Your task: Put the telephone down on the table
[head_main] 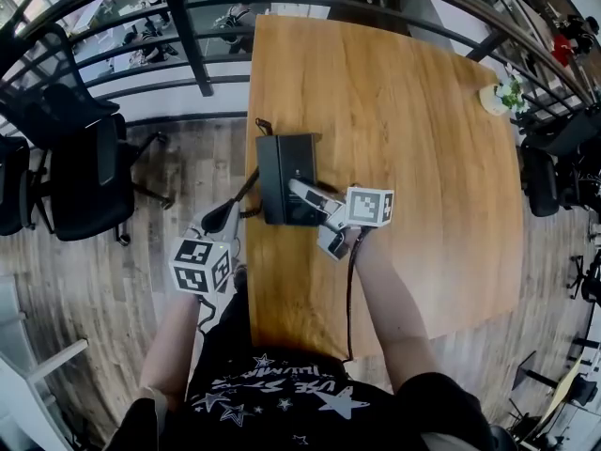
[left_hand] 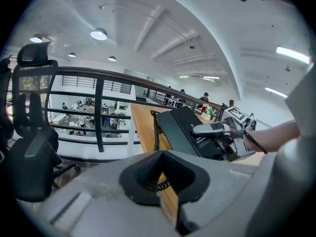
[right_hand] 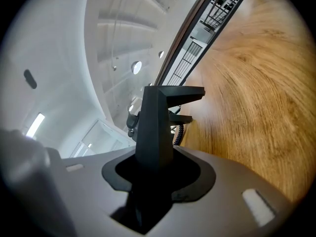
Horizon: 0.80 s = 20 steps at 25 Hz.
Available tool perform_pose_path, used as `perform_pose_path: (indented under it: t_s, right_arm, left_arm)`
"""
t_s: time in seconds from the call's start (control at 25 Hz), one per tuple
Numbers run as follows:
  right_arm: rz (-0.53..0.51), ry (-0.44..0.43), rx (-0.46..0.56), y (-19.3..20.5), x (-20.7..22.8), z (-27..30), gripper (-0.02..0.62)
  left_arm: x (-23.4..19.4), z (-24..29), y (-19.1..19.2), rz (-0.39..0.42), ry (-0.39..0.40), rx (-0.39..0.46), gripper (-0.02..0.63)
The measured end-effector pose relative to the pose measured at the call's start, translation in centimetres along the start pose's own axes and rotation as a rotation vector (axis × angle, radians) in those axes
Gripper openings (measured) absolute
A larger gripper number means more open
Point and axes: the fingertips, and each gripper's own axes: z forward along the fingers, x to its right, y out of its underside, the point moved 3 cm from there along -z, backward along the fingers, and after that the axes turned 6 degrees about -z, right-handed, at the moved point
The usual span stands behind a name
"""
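The black telephone base (head_main: 285,175) hangs tilted over the left part of the wooden table (head_main: 413,158). My right gripper (head_main: 305,195) is shut on its near edge. In the right gripper view the base (right_hand: 155,115) stands edge-on between the jaws of that gripper (right_hand: 155,157). A coiled cord (head_main: 249,210) runs from the base to the black handset (head_main: 221,217). My left gripper (head_main: 218,222) holds the handset just off the table's left edge. In the left gripper view only the cord (left_hand: 157,130) shows in front of the left gripper (left_hand: 165,181). The base (left_hand: 185,130) and right gripper (left_hand: 217,131) are beyond it.
Black office chairs (head_main: 80,158) stand on the wood floor at the left. A dark railing (head_main: 197,54) runs behind the table's far end. A small potted plant (head_main: 498,97) sits at the table's far right corner.
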Motion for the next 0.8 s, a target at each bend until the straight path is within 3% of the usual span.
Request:
perform_pose_path:
  t_s: [0.36, 0.8]
  right_arm:
    - [-0.068, 0.110, 0.040, -0.1, 0.7, -0.6, 0.175]
    - [-0.164, 0.251, -0.026, -0.2, 1.2, -1.2, 0.236]
  left_arm:
    - [0.6, -0.7, 0.6, 0.010, -0.007, -0.013, 0.002]
    - [1.6, -1.7, 0.9, 0.018, 0.002, -0.015, 0.002]
